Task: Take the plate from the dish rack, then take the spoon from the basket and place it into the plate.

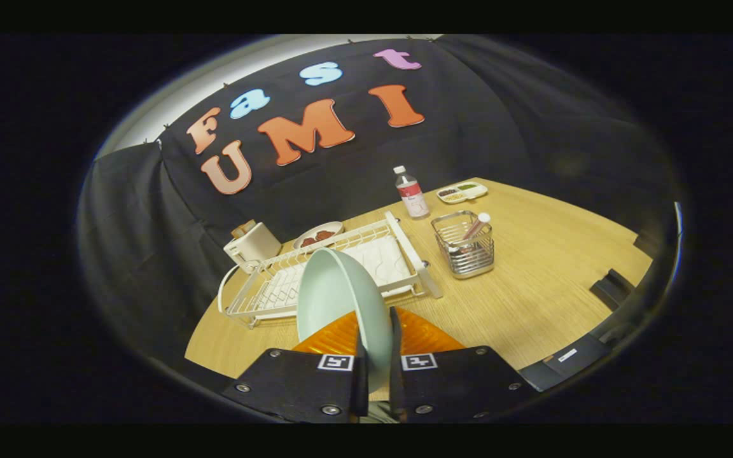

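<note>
Item: tongs [376, 356], hand-held, one unit. Pose: raised above the worktop [532, 299], pointing forward and somewhat downward. Fingers: two, set close together, near parallel, with only a narrow gap between them. State: both fingers [396, 340] pressed against opposite faces of the plate [341, 299], which stands on edge in the gap and rises up and away from the tips. Markers: one square tag on top of each finger block. Holding hand: out of sight behind the camera.

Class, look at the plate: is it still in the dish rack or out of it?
Out. The plate stands on edge, pinched between the claw fingers, in front of the dish rack.
</note>
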Demonstrator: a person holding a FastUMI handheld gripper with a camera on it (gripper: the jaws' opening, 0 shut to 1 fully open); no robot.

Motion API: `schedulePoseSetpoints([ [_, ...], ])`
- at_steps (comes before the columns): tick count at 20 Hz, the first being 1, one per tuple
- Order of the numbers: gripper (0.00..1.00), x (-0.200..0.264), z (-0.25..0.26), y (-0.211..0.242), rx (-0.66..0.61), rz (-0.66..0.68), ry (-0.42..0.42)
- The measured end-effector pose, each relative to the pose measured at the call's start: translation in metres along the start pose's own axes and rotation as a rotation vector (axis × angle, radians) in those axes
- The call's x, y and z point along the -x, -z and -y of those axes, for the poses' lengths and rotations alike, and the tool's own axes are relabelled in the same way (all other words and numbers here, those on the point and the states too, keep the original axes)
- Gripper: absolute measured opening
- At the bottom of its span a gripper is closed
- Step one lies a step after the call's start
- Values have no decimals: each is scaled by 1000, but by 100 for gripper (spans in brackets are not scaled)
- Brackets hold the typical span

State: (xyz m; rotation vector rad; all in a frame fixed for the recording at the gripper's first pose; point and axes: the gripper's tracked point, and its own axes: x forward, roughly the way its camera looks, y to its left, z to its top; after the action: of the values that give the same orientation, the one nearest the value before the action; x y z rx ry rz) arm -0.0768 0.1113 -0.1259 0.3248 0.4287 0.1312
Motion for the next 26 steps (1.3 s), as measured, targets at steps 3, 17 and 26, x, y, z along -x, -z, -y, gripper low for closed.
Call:
schedulePoseSetpoints([
  [3, 13, -3, 9, 24, -62, -48, -9],
  [17, 19, -21, 33, 71, -239, -166, 5],
  [26, 41, -34, 56, 60, -82, -136, 78],
])
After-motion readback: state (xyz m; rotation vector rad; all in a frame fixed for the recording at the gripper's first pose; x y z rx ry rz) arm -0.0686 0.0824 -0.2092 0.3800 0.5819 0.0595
